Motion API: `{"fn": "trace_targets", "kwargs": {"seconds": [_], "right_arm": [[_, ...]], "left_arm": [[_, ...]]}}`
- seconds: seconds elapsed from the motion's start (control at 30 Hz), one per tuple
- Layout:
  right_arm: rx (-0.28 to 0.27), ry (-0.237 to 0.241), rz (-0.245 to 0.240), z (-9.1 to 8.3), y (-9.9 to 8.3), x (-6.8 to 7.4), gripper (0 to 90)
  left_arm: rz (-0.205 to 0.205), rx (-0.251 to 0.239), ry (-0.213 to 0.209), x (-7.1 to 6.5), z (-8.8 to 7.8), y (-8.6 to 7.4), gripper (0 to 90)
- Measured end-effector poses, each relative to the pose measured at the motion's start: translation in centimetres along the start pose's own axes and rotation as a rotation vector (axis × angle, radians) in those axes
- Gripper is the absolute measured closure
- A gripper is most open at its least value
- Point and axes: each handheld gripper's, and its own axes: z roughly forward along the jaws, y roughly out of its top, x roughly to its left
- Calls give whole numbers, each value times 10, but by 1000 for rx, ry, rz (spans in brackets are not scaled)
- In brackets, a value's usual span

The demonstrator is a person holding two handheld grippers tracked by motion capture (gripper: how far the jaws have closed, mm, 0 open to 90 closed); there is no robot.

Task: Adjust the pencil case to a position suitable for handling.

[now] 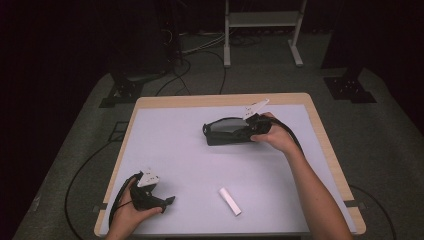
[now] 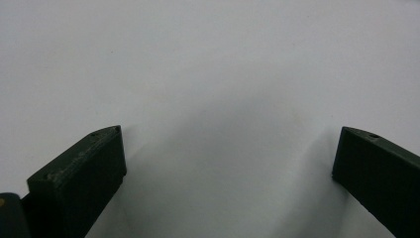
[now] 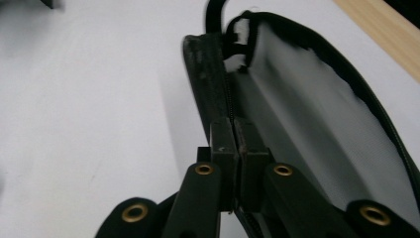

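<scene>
Two hand-held grippers work over a pale, matte mat laid on a wooden table (image 1: 320, 125), its light timber showing as a border along the far and right edges. At the near-left corner, the person's left hand (image 1: 131, 212) holds the left gripper (image 1: 167, 201) low over the mat, a grey three-cornered plate on top; in the left gripper view its two blocky black jaws stand wide apart with nothing between them — just smooth, bare surface.

Toward the far middle of the table, the right hand (image 1: 274, 135) holds the right gripper (image 1: 248, 131) against a soft black pouch (image 1: 226, 131) with a curved top and a grey, mesh-like side panel (bound in black piping). In the right gripper view, the jaws are pressed together on the pouch's edge at the zipper line (image 3: 229, 106), brass rivets glinting on the linkage.

Well apart from both, a small white cylinder (image 1: 229, 201) — chalk-like in shape — lies flat on the mat at the near middle.
</scene>
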Motion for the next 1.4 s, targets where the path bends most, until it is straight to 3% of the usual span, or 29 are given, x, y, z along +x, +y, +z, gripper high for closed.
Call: {"fn": "trace_targets", "kwargs": {"seconds": [0.17, 0.67, 0.9, 1.4], "right_arm": [[-13, 22, 15, 0, 1, 1, 882], [-49, 39, -11, -20, 8, 10, 884], [-47, 76, -35, -26, 11, 20, 884], [-50, 213, -116, -30, 22, 44, 884]], "left_arm": [[0, 0, 0, 0, 0, 0, 0], [-1, -3, 1, 0, 0, 0, 0], [-1, -3, 1, 0, 0, 0, 0], [2, 0, 2, 0, 0, 0, 0]]}}
